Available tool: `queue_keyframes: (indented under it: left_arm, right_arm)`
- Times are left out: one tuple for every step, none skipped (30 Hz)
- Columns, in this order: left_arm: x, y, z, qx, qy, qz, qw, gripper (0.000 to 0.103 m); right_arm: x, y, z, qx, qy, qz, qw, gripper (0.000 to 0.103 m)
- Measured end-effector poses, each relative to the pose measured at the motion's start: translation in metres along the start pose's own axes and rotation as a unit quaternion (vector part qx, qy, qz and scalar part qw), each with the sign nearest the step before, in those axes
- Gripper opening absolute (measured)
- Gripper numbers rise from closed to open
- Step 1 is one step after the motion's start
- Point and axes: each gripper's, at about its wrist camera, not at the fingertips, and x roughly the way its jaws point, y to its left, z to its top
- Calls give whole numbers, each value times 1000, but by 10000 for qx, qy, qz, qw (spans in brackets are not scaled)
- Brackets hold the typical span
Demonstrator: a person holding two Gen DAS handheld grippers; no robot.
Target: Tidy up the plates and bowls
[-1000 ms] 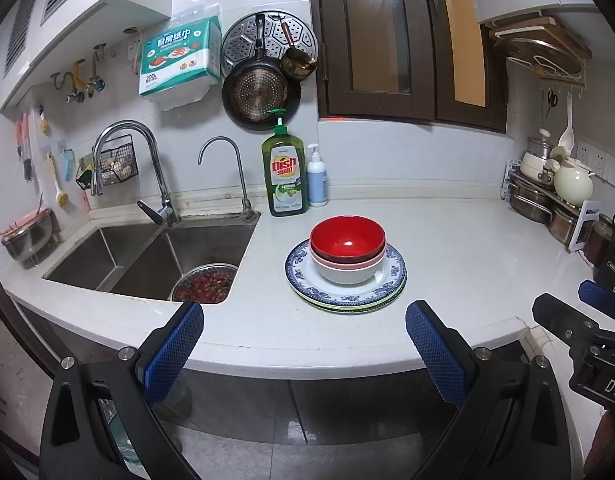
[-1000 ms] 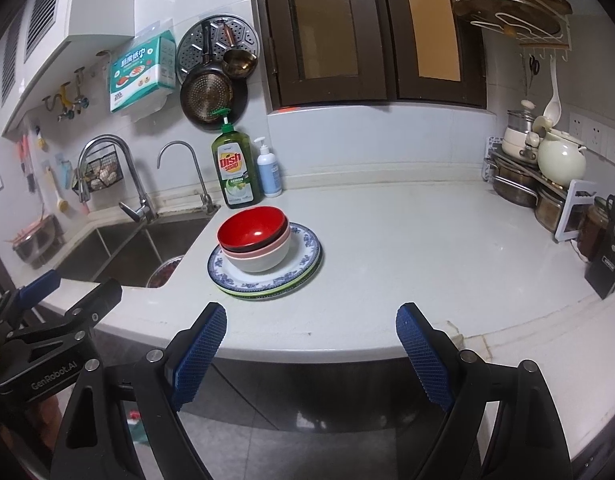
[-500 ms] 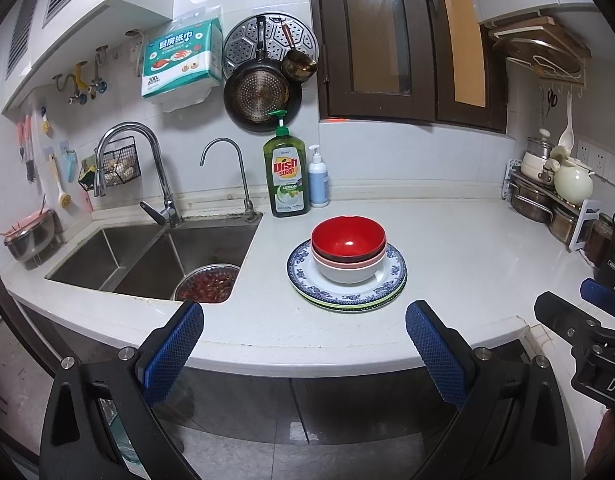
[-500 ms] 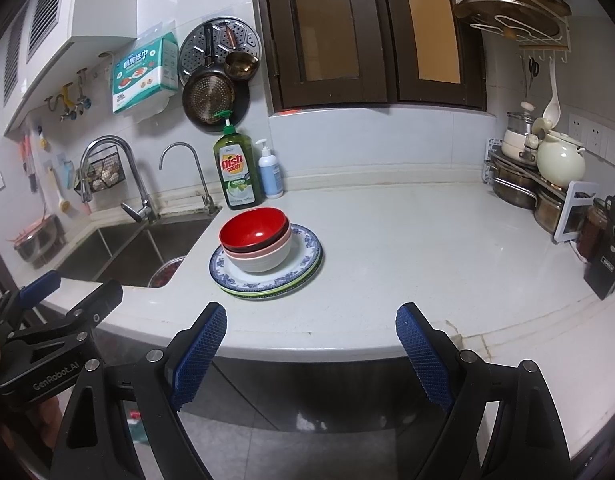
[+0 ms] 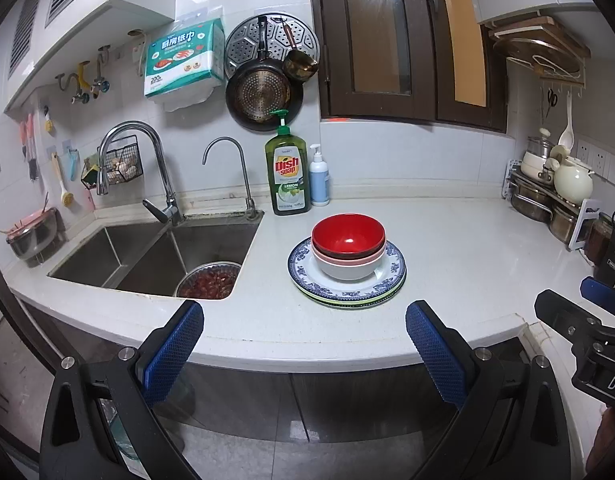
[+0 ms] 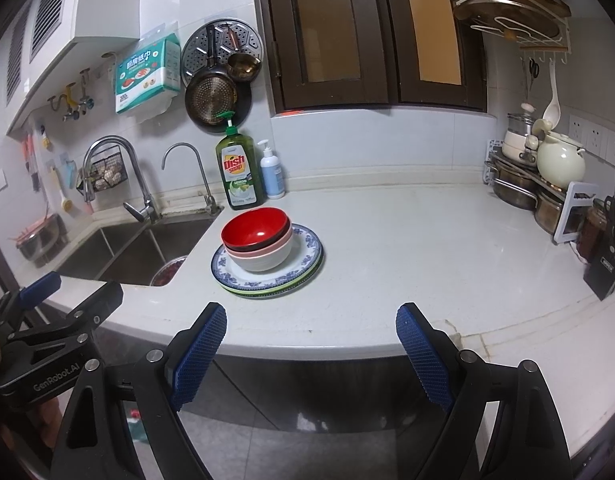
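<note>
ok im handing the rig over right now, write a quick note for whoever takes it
Left gripper: open, empty, short of the counter edge.
Right gripper: open, empty, likewise short of the counter.
Dishes: red bowl nested in a pink bowl and a white bowl, on stacked plates on the counter right of the sink.
Done: nothing visibly sorted.
Left: separate and put away bowls and plates.

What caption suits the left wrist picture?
Open left gripper faces stacked bowls on plates beside the sink.
</note>
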Motion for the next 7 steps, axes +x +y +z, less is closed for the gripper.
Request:
queue_keyframes:
  left_arm:
    - [0, 0, 0, -8, -3, 4, 10000, 103]
    - [-1, -1, 0, -15, -6, 6, 10000, 103]
    - [-1, -1, 0, -18, -6, 4, 10000, 103]
    - [-1, 0, 0, -17, -10, 7, 10000, 103]
    - [-2, -1, 0, -24, -21, 12, 10000, 103]
    - [-1, -1, 0, -28, -24, 16, 10000, 103]
    - [-1, -1, 0, -26, -24, 14, 10000, 103]
  right_arm:
    - [-1, -1, 0, -7, 1, 10, 10000, 88]
    - [-2, -1, 0, -13, 0, 14, 10000, 88]
    - [-3, -1, 0, -13, -2, 13, 10000, 88]
    - [-3, 0, 0, -7, -3, 13, 10000, 88]
    - [-2, 0, 0, -7, -3, 9, 10000, 88]
    - [-2, 0, 0, -12, -2, 6, 10000, 88]
    - [-2, -1, -1, -6, -1, 6, 10000, 88]
